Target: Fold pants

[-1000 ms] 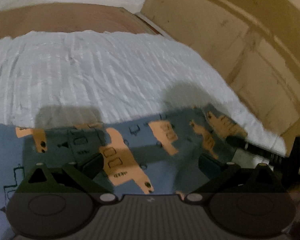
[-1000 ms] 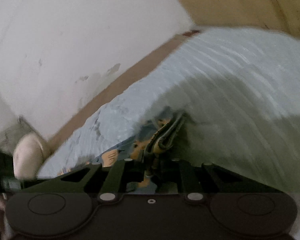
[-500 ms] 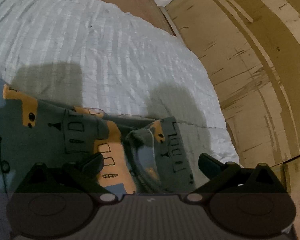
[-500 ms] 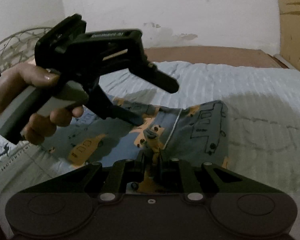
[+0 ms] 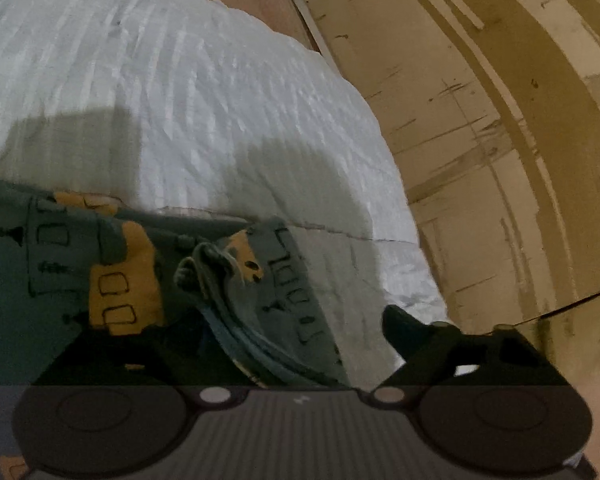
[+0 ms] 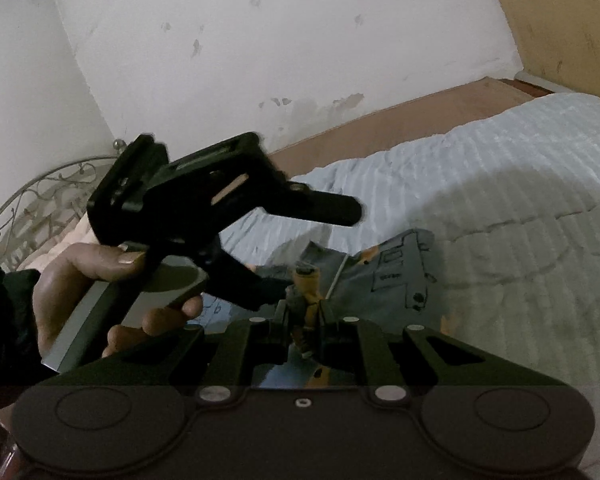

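- On a pale blue quilted bedspread (image 6: 500, 184), printed blue-grey pants (image 6: 396, 276) lie partly doubled over at the centre of the right wrist view, one panel already turned across the rest
- The right gripper (image 6: 305, 312) is clenched on a bunched fold of the pants at lower centre of its frame
- The left gripper (image 5: 260, 344), carried by a person's hand (image 6: 96, 296) at the left of the right wrist view, has its jaws closing, with a ridge of the pants between them; the pads do not appear to press on cloth
- Judged from this, the fold is midway: the ridge at lower centre of the left wrist view is loose, and flattening and squaring remain
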Available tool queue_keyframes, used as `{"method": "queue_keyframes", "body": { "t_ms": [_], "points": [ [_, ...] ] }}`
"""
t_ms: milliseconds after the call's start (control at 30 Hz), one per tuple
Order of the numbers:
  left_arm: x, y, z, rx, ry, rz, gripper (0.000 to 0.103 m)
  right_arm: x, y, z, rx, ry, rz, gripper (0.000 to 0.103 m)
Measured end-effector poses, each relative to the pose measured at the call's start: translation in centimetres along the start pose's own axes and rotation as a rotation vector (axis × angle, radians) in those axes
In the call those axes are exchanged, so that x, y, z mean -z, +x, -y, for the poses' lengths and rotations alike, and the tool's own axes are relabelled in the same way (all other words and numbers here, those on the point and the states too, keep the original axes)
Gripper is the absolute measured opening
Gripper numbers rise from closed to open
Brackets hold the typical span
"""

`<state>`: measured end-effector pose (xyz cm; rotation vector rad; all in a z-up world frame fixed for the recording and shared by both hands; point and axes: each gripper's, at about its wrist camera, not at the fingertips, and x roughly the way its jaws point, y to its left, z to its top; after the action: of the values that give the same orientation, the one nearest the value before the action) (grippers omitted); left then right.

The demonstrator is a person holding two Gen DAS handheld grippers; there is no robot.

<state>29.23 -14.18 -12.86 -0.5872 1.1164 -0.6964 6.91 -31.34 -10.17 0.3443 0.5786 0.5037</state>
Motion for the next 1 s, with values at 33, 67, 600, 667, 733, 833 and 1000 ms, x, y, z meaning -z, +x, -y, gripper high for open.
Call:
{"method": "queue_keyframes", "body": {
  "t_ms": [33,67,600,667,733,833,1000],
  "points": [
    [0.0,0.0,0.1,-0.013,0.013,0.007,0.081,-0.1,-0.1,-0.1,0.002,-0.006,-0.005,0.015],
    [0.0,0.0,0.2,-0.026,0.020,0.011,0.077,-0.1,0.1,-0.3,0.005,-0.014,-0.009,0.015],
    [0.7,-6.0,-4.5,-0.050,0.005,0.156,0.024,0.7,4.0,-4.5,0.000,-0.120,-0.095,0.015],
    [0.8,-7.3,-5.1,-0.071,0.002,0.194,0.024,0.6,4.7,-5.3,-0.014,-0.129,-0.095,0.015],
    [1.0,-8.9,-5.8,-0.088,0.012,0.235,0.024,0.5,5.5,-6.2,-0.031,-0.131,-0.099,0.015],
    [1.1,-11.0,-7.3,-0.113,-0.002,0.279,0.024,0.6,7.1,-7.9,-0.054,-0.144,-0.110,0.015],
    [1.1,-12.8,-9.3,-0.148,-0.027,0.300,0.024,0.7,9.8,-9.7,-0.089,-0.160,-0.136,0.015]
  ]
}}
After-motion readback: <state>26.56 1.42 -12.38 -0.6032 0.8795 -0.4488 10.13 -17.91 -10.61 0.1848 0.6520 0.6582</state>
